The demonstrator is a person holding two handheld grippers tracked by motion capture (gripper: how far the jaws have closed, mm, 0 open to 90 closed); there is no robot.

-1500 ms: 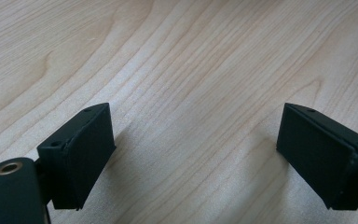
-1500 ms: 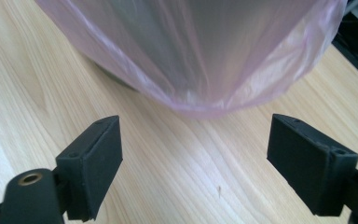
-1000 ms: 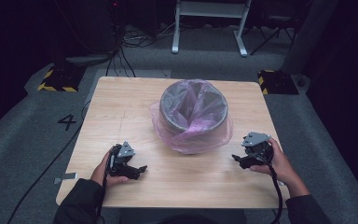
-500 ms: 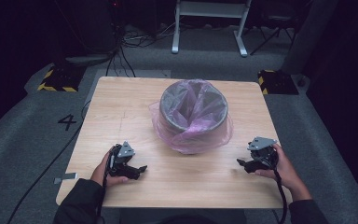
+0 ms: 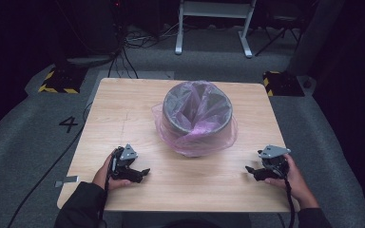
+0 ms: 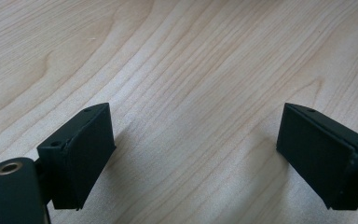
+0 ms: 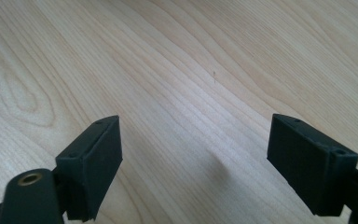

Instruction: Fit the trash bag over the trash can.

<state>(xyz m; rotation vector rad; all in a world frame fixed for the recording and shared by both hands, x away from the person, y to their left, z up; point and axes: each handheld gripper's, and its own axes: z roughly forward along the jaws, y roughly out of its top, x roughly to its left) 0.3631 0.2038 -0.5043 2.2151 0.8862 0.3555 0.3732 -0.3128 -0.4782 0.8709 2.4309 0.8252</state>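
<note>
- Tools first: the left tool (image 5: pixel 142 172) sits low at the near left of the table (image 5: pixel 123 114), its jaws spread wide with nothing between them; in the left gripper view (image 6: pixel 196 154) there is just bare wood grain under the gap.
- Right tool (image 5: pixel 252 171) is at the near right edge, jaws likewise held apart and empty; the right gripper view (image 7: pixel 196 163) looks down on plain tabletop.
- What has changed: over the last second the right tool has drawn back toward the person and out toward the table's right edge, further from the bin, while the left tool has stayed put. I read that as both hands parked at rest, so either the liner work is finished or it has not begun; nothing is being handled right now.
- Moving outward, the bin (image 5: pixel 197 118) stands in the middle of the table, well apart from both tools and roughly midway between them.
- It is a round grey bin standing upright: its long axis runs vertically and its open mouth points straight up.
- A thin pink plastic bag (image 5: pixel 195 142) lines it, tucked inside and folded over the rim, with loose film puffing out around the outer wall, fullest on the near side.
</note>
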